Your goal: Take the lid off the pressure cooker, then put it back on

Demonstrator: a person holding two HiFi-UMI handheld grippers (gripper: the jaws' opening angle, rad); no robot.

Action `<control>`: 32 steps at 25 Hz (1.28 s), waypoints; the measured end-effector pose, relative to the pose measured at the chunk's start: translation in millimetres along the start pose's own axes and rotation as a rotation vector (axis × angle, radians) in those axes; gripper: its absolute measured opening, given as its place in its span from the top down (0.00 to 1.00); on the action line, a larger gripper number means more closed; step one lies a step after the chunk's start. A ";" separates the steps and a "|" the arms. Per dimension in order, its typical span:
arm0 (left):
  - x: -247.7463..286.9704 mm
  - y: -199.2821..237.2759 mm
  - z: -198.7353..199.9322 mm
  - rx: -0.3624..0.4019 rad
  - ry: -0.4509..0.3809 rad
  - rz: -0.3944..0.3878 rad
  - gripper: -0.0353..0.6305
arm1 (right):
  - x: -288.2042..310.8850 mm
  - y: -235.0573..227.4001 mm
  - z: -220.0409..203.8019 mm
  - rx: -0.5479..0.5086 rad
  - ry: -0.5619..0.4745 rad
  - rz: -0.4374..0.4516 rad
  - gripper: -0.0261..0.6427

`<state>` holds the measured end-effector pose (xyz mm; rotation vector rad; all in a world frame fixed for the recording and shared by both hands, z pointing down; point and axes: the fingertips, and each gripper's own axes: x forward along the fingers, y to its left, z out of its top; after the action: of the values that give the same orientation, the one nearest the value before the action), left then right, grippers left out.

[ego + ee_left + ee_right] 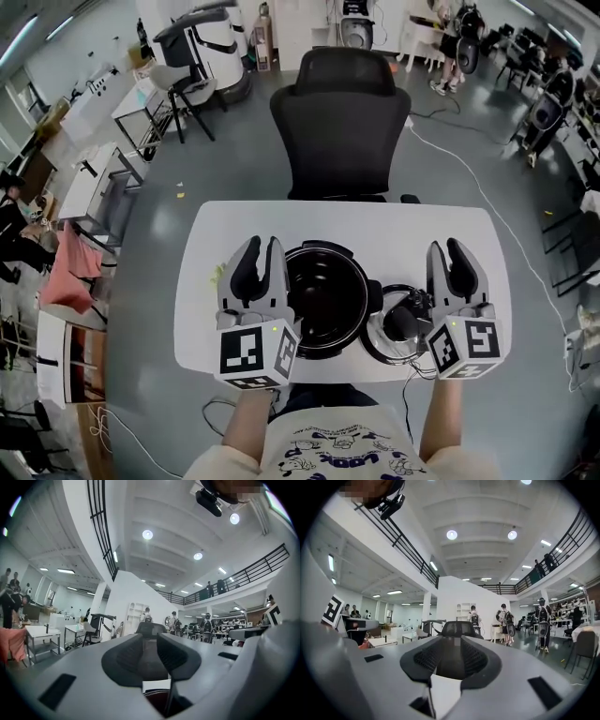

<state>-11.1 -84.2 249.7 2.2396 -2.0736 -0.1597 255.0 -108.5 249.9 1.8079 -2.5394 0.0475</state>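
The black pressure cooker pot point(323, 300) stands uncovered in the middle of the white table point(394, 230). Its lid point(397, 324), with a black knob, lies on the table just right of the pot, partly hidden by my right gripper. My left gripper point(263, 246) hovers over the pot's left rim, and my right gripper point(445, 246) hovers over the lid's right side. Both point level toward the chair. In the left gripper view the left gripper point(150, 639) shows a gap with nothing in it. The right gripper point(451, 641) shows a narrower gap, also with nothing in it.
A black office chair point(339, 122) stands behind the table's far edge. A small yellow-green object point(217, 274) lies at the table's left, beside my left gripper. A black cable point(412, 373) hangs off the near edge. Desks, chairs and people fill the hall beyond.
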 end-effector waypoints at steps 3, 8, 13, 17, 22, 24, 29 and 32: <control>-4.1 -5.8 7.1 0.005 -0.018 -0.026 0.81 | -3.4 4.6 10.4 -0.003 -0.030 -0.014 0.79; -4.9 -11.2 17.4 0.017 -0.044 -0.042 0.87 | -4.0 7.2 20.9 -0.045 -0.062 -0.058 0.87; -9.3 -10.3 23.0 0.026 -0.055 -0.045 0.90 | -5.9 13.5 24.4 -0.064 -0.074 -0.080 0.93; -11.2 -6.6 25.4 0.034 -0.061 -0.042 0.92 | -5.2 18.3 26.9 -0.066 -0.080 -0.083 0.94; -7.4 -1.6 23.4 0.030 -0.060 -0.039 0.93 | 2.2 21.9 24.4 -0.058 -0.077 -0.075 0.94; -6.1 -0.5 22.3 0.031 -0.056 -0.034 0.93 | 4.4 22.5 23.3 -0.057 -0.075 -0.072 0.94; -6.0 3.1 21.7 0.033 -0.052 -0.031 0.93 | 5.9 23.9 22.5 -0.054 -0.069 -0.071 0.94; -7.3 5.0 22.0 0.031 -0.050 -0.029 0.93 | 5.3 25.2 22.1 -0.051 -0.065 -0.068 0.94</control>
<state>-19.5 -77.1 228.6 2.3071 -2.0832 -0.1884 229.4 -106.1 227.6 1.9056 -2.4943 -0.0775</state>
